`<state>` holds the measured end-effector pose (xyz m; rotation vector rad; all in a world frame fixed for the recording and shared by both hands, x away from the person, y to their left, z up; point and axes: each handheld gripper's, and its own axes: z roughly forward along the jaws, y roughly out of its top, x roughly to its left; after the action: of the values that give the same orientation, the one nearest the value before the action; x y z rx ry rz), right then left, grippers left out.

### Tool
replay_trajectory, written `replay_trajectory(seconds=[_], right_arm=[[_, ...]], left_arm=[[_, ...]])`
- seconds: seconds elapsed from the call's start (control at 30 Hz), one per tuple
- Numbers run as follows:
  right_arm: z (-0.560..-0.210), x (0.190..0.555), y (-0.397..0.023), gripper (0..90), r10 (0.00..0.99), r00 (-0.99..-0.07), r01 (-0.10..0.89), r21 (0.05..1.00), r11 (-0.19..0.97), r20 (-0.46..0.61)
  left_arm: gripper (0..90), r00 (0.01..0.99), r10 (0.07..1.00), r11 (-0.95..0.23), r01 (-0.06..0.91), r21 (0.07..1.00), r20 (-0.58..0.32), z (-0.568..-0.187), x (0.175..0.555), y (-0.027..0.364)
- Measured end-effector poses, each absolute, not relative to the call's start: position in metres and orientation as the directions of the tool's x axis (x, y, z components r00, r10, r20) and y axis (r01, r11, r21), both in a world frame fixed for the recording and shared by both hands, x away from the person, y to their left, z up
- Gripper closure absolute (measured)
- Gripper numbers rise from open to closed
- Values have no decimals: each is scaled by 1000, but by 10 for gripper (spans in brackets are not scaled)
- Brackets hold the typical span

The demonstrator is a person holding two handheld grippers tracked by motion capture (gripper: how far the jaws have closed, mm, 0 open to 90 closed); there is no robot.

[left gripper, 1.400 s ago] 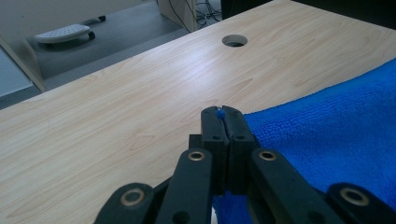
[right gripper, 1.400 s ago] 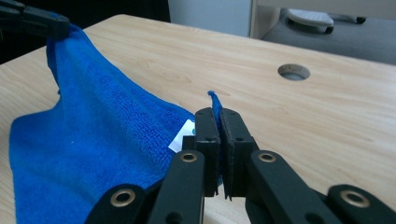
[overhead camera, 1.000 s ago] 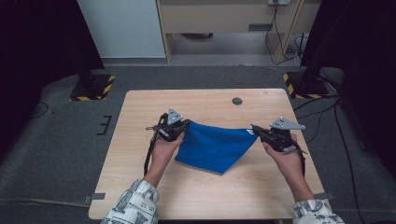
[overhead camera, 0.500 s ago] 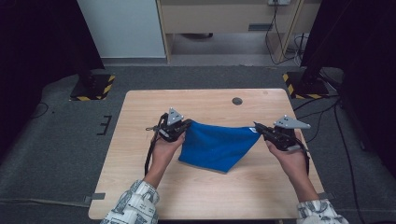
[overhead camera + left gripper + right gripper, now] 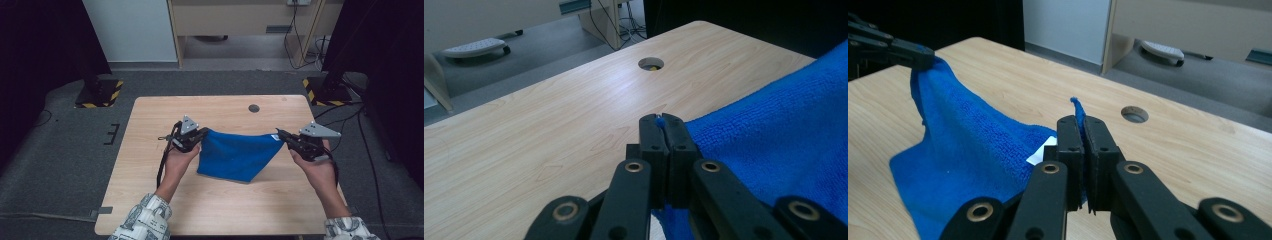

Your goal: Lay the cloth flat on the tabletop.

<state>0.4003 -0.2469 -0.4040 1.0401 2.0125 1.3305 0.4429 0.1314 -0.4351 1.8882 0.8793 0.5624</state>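
Two corners of a blue cloth [image 5: 235, 157] are pinched at once, one in each hand-held gripper, above a pale wooden tabletop [image 5: 150, 120]. The left gripper [image 5: 199, 135] has its fingers pressed together on one corner, a tuft of blue fibre poking out at the tips in the left gripper view; the right gripper [image 5: 280, 133] has its fingers likewise clamped flat on the opposite corner, close to a small white label [image 5: 1043, 150]. Between the two, the cloth's upper edge runs nearly taut across the middle of the tabletop, while the rest hangs in a loose triangle whose lower point rests on the wood — so the cloth is partly lifted, not clear of the surface. A round cable hole [image 5: 254, 108] sits in the tabletop beyond it, well apart from the fabric.

As a judgement, the work looks to be at an early-to-middle stage: both grips are secured and the top edge is stretched out, but the body of the cloth is still bunched and sagging. What appears left is to lift or draw it out fully — then lay it flat or fold it.
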Motion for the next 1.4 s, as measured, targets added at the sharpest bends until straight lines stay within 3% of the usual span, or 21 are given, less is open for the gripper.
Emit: replay_trajectory(seconds=[0.8, 1.03, 1.2, 1.4], right_arm=[[-378, 365, -253, 870, 798, -602, 232, 949, 215, -33], [-358, 344, -255, 869, 787, -615, 195, 956, 220, -55], [-359, 355, -247, 869, 789, -610, 207, 946, 248, -73], [-388, 398, -235, 869, 800, -597, 273, 924, 267, -55]], left_arm=[[882, 674, 738, -271, 258, 927, 28, -398, 400, 141], [882, 691, 722, -231, 258, 938, -13, -381, 385, 146], [882, 677, 736, -263, 266, 928, 14, -384, 396, 142], [881, 632, 775, -267, 316, 910, 7, -411, 429, 142]])
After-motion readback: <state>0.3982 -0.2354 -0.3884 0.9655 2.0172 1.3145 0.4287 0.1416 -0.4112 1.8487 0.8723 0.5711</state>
